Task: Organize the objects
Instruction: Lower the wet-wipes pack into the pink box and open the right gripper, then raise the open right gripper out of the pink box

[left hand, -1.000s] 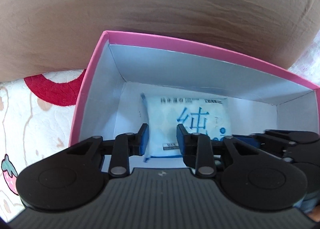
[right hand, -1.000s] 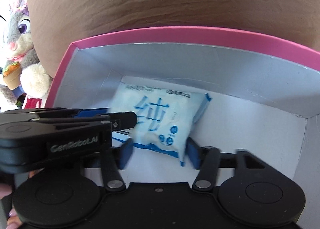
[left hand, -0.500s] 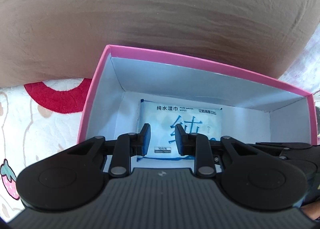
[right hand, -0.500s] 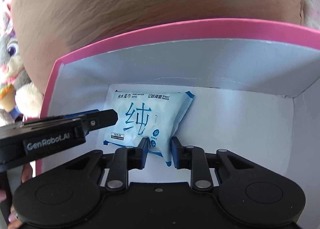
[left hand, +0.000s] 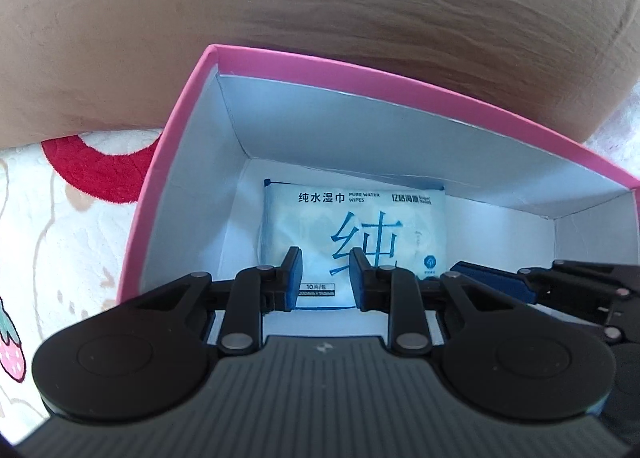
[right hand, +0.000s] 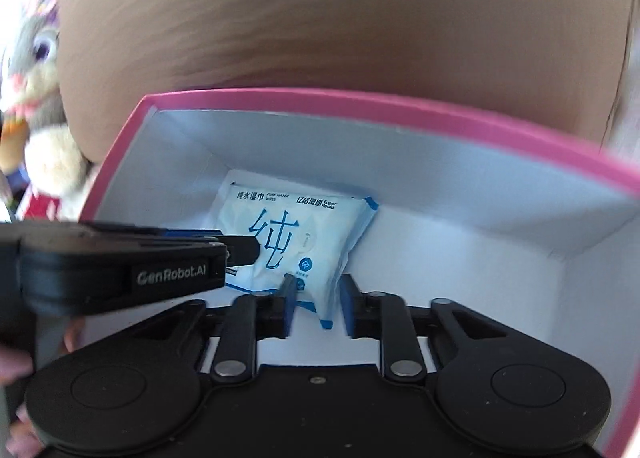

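Left wrist view, thing: one white and blue soft plastic pack of wet wipes [left hand: 352, 214] lies on the floor of one pink-rimmed cardboard box with a white inside [left hand: 172, 162], towards its far left corner.
Left wrist view, relation: the pack lies straight ahead of and below the left gripper [left hand: 324, 278], its long axis running across the fingers.
Left wrist view, fingers: drawn close together, and nothing shows clamped between them.
Right wrist view, relation: the pack's near right corner points at the right gripper [right hand: 316, 298], which looks the nearer of the two.
Right wrist view, fingers: they have just been closing and now pinch that corner.
Right wrist view, left gripper: its tip hangs over the pack's left part; I cannot tell whether it touches.
Count: one pack, one box, two grippers, one grey plush rabbit [right hand: 40, 58] outside.
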### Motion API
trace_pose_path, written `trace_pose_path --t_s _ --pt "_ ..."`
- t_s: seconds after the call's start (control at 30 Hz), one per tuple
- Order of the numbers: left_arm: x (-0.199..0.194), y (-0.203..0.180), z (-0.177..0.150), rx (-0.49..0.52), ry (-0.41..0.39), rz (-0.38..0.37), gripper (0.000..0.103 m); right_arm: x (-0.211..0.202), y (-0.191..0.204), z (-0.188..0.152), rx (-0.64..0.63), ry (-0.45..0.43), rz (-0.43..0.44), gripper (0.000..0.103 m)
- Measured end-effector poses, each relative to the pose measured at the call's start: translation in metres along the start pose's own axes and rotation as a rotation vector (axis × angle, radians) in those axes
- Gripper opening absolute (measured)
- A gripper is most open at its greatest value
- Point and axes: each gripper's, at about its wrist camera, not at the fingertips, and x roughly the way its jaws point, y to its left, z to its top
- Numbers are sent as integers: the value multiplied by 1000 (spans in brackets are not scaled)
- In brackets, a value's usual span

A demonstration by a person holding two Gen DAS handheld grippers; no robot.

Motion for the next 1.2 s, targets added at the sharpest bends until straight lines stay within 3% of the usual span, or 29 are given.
trace_pose_path --t_s 0.2,0.43,0.57,0.73,0.93,1.2 --pt "2 -12 -3 39 -28 33 25 9 -5 4 -9 27 -23 8" --pt "-2 -13 -1 31 -45 23 24 18 -14 8 104 22 69 8" --pt "-11 -7 -3 17 -49 9 24 12 -9 11 66 26 40 15" --pt "-33 -8 -16 86 -63 -17 25 -23 8 3 -65 10 19 15" --pt "-75 14 -26 120 -92 -59 25 -85 -5 -18 -128 -54 18 16" --pt "-129 -14 -40 195 -122 -58 31 -113 24 -46 -156 -124 32 23"
